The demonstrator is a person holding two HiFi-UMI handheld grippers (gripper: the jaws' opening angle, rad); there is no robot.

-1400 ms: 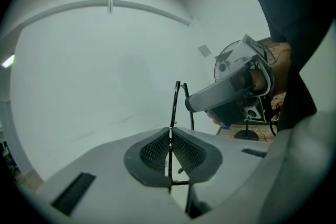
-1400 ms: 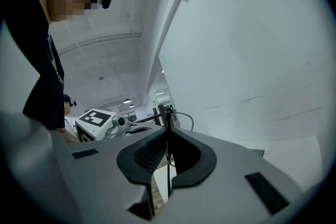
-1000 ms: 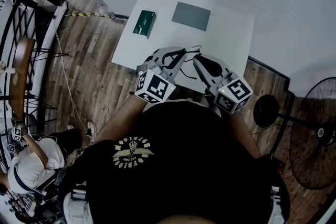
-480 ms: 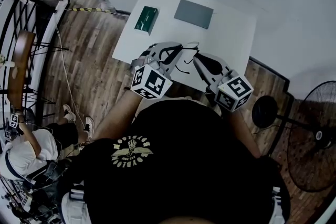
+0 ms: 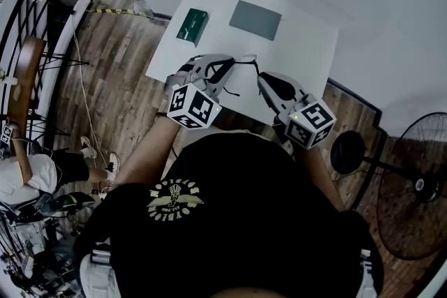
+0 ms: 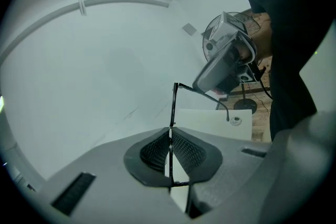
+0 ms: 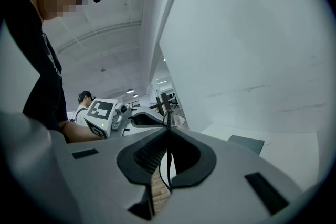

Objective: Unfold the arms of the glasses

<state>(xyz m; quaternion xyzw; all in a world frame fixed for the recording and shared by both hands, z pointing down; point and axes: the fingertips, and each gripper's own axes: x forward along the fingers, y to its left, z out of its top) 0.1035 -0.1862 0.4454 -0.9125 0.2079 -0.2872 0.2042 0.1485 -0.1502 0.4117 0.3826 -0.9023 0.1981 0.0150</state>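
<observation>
Above the worktop [image 5: 307, 45], the left tongs [image 6: 169, 131] are clenched on the glasses [image 6: 174, 105], and the right tongs [image 7: 168, 132] seemingly grasp one arm. Swing it outward slowly, left grip steady.

Table [image 5: 307, 45]: white, by the wall.
Green box [image 5: 192, 25]: on the table's far left corner.
Grey box [image 5: 255, 19]: near it, apart.
Fan [image 5: 413, 200]: right, on wooden floor [image 5: 119, 94].
</observation>
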